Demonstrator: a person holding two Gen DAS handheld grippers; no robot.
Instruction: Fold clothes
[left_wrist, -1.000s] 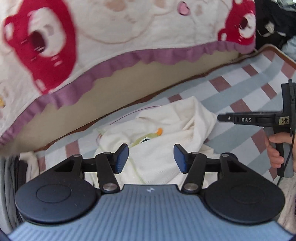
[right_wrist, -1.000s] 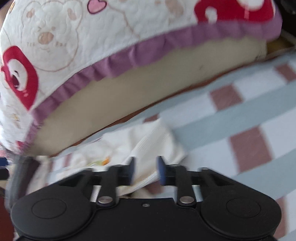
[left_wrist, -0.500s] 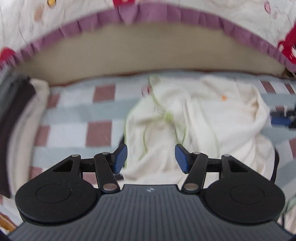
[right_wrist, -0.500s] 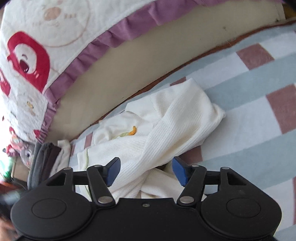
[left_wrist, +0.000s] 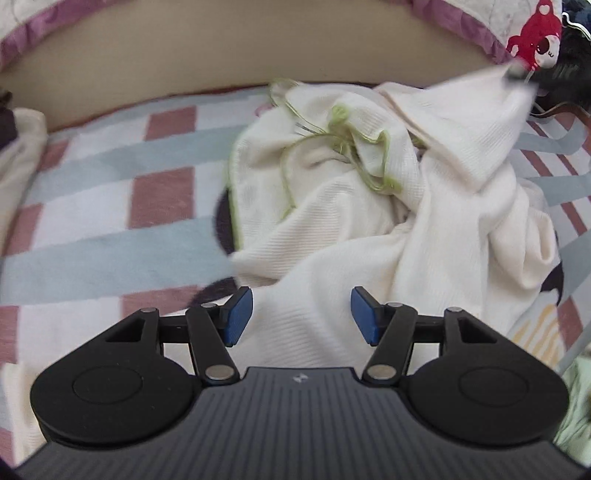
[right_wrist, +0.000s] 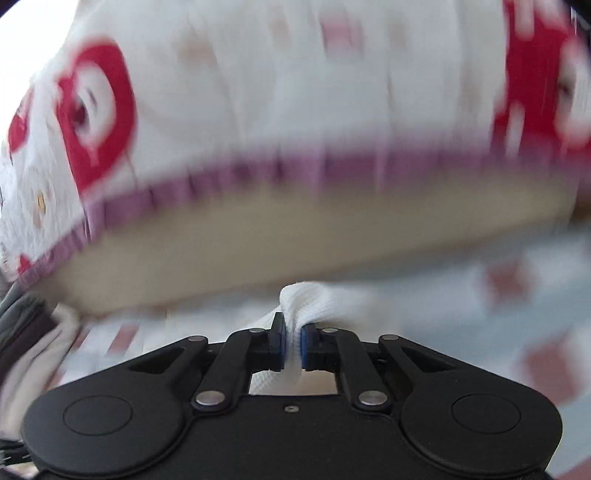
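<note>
Cream ribbed cotton garment (left_wrist: 369, 229) lies dead ahead between left gripper (left_wrist: 301, 319) parted fingers; right gripper (right_wrist: 293, 345), just closing, clamps its corner.

Cream garment (left_wrist: 369, 229) with green trim, checked sheet (left_wrist: 110, 206)

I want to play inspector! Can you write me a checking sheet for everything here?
Surface: checked sheet, pink, blue and white squares.
Job's things: cream garment, crumpled, green-trimmed; one end pulled up to the right.
Clutter: folded dark and cream clothes at the left edge.
Tools: left tool open over the garment, not touching; right tool has just closed, shut on a garment fold.
Cables: nothing seen.
Surroundings: bear quilt with purple frill over a beige mattress side.
</note>
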